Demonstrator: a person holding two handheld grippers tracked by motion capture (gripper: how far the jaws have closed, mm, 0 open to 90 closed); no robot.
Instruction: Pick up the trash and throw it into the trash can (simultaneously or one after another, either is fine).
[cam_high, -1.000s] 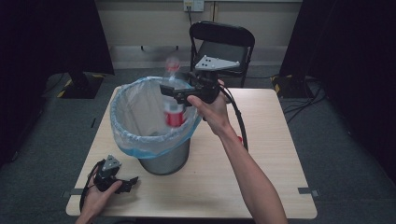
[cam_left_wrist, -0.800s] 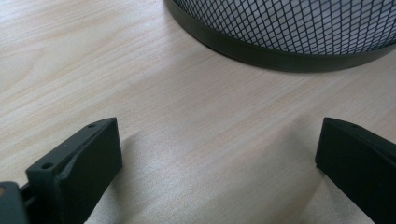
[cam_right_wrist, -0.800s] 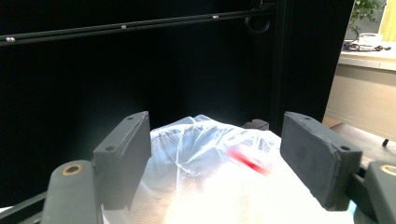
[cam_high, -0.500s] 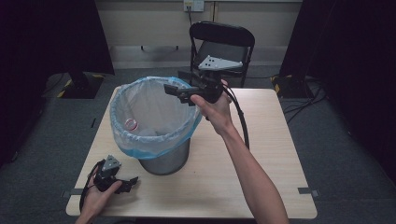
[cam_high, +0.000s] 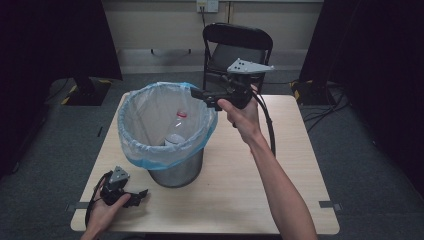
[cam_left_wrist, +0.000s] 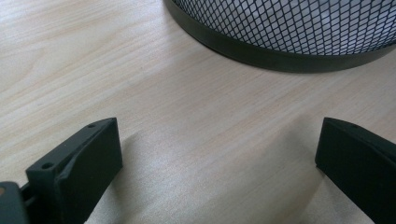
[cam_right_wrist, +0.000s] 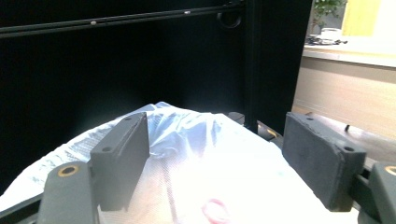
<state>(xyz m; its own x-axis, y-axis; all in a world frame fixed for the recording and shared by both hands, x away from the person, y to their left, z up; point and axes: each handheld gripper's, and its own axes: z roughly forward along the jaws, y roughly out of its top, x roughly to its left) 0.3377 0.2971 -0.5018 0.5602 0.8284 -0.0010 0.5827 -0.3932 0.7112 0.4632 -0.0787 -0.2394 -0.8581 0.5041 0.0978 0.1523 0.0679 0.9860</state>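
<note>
One bottle (cam_high: 176, 131) has dropped into the bin (cam_high: 165, 132); right tongs (cam_high: 196, 93) released above, left tongs (cam_high: 141, 195) released on the table (cam_high: 280, 200).

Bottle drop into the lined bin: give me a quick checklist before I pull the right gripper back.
1. Plastic bottle inside the mesh bin: ok.
2. Right gripper jaws open, nothing between them: ok.
3. Blue bin liner folded over the rim: ok.
4. Bin upright on the table: ok.
5. Left gripper open, resting on the table clear of the bin: ok.
6. Bottle cap tightness: cannot tell.
</note>
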